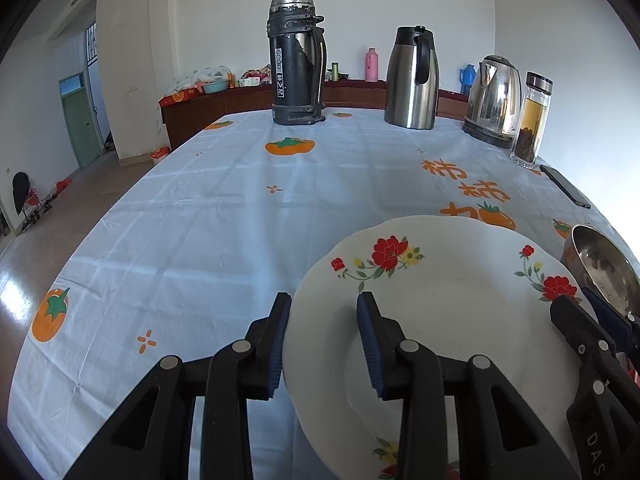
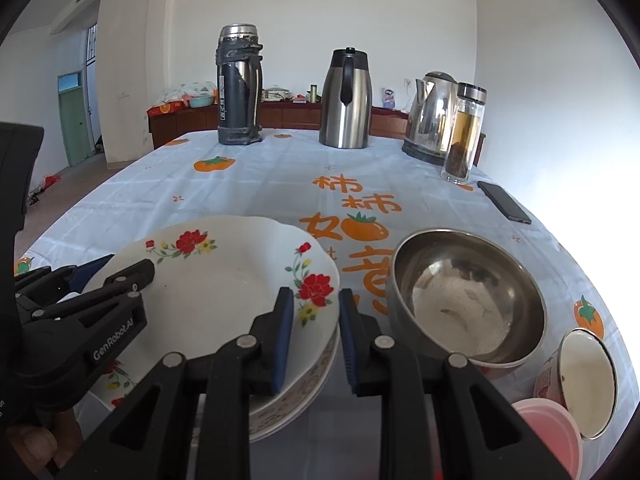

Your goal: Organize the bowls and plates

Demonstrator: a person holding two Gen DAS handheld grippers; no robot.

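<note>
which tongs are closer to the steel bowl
Right. The right tongs straddle the flowered plate's edge just left of the steel bowl; the left tongs straddle the plate's far side, with the whole plate between.

"GenRobot.AI" on left tool (image 2: 114, 276); "scup" on black thermos (image 1: 296, 60).

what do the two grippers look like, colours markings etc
Both are black plastic linkage frames with silver round pivot pins. The left gripper and right gripper each carry two fingers faced with ribbed dark blue pads. The right wrist view shows white "GenRobot.AI" lettering on the left gripper's side. No cables show.
</note>
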